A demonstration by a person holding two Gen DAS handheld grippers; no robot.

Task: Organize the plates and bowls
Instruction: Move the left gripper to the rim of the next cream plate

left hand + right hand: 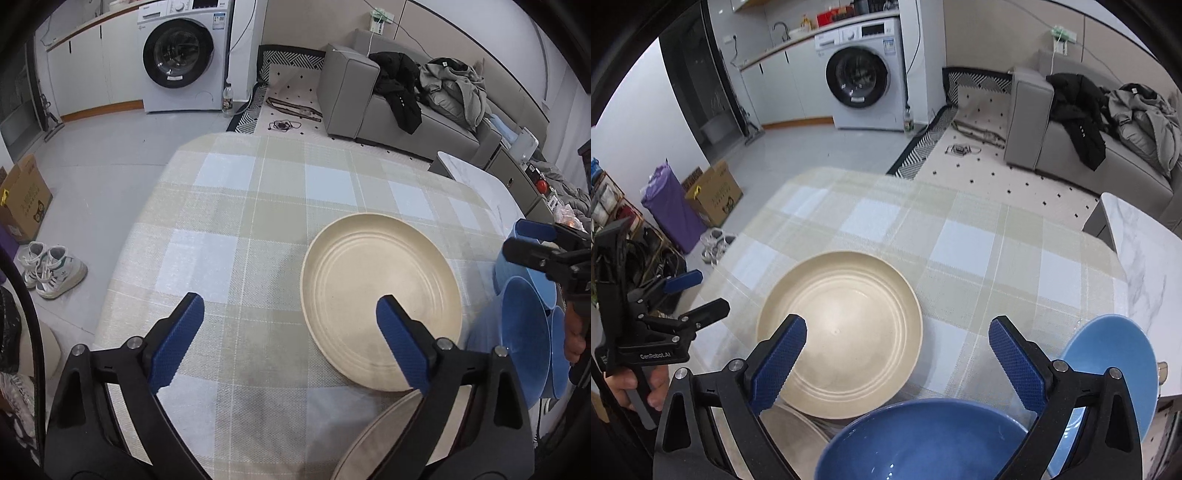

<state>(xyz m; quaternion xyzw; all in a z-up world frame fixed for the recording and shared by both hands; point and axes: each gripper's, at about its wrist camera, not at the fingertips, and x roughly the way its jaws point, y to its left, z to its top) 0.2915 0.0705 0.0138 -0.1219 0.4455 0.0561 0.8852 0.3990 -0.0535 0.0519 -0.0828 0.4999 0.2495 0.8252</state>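
My left gripper (290,317) hangs above the checked cloth (229,221), fingers spread wide and holding nothing. Its right finger (400,343) overlaps the near edge of the cream plate (380,295) in this view; I cannot tell whether it touches. A second cream plate (373,435) shows at the bottom edge, just beside the first, mostly hidden by my gripper.

My right gripper (897,343) is also wide and empty, above the cream plate (849,321) and the dark blue bowl (923,443) that sits at the near edge of the table. A lighter blue bowl (1108,362) stands tilted just right of it, behind my right finger. From the left view, the two blue bowls (528,332) sit close together to the right of the plate, near the table's edge. The plate lies flat, right way up.

A washer (864,70) and sofa (1071,147) stand well beyond the table.
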